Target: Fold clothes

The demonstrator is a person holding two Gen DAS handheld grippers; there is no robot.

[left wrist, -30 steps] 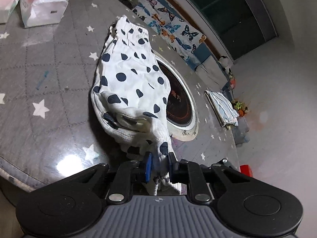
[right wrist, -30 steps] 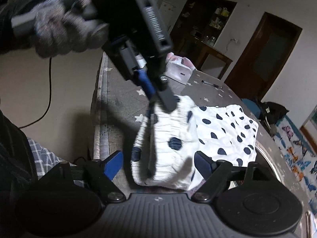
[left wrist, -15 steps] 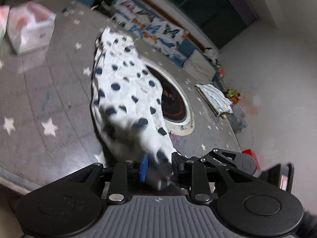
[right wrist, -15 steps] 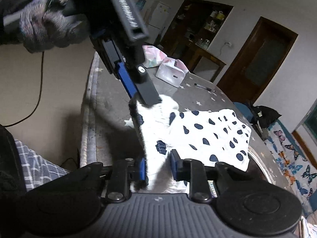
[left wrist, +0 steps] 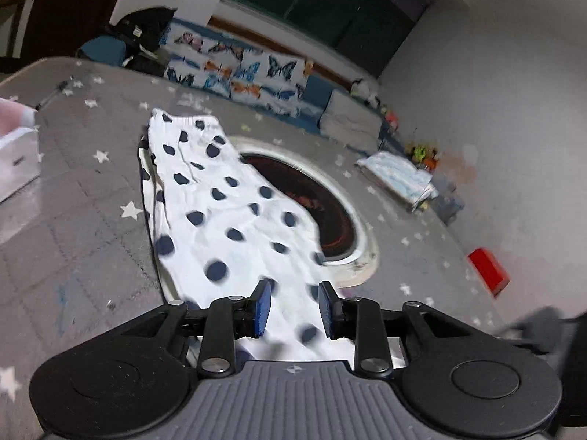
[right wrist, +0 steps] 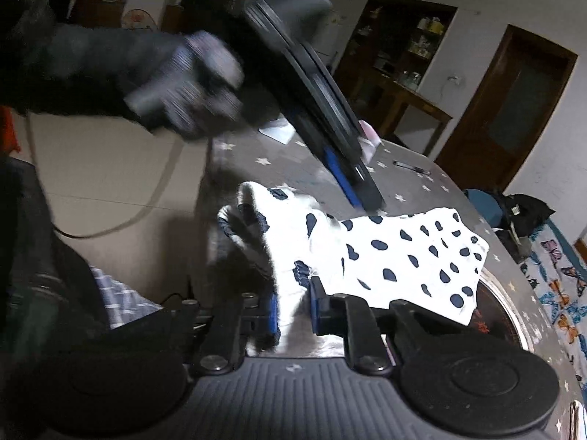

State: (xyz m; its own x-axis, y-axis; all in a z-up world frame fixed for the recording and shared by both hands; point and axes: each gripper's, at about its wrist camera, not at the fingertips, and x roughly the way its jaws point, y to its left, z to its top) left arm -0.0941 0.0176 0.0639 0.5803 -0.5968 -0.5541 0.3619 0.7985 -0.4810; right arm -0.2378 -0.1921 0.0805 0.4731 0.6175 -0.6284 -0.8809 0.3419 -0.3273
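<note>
We see a dim room w/ butterfly-print cushions (left wrist: 234, 69) along the far wall. Grey star-print table (left wrist: 73, 183) carries the polka-dot garment (left wrist: 227, 212), long axis running away from us twd the cushions. Right gripper (right wrist: 292, 306) closing, clamped on its near end; left gripper (left wrist: 292, 308) apart, cloth loose between.

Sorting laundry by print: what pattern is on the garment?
White with dark navy spots, clearest in the left wrist view on the garment.

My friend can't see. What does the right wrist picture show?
The right gripper is closing on a bunched end of white, blue-spotted clothing spread over a grey starry table. Above, a gloved hand holds the left gripper.
</note>
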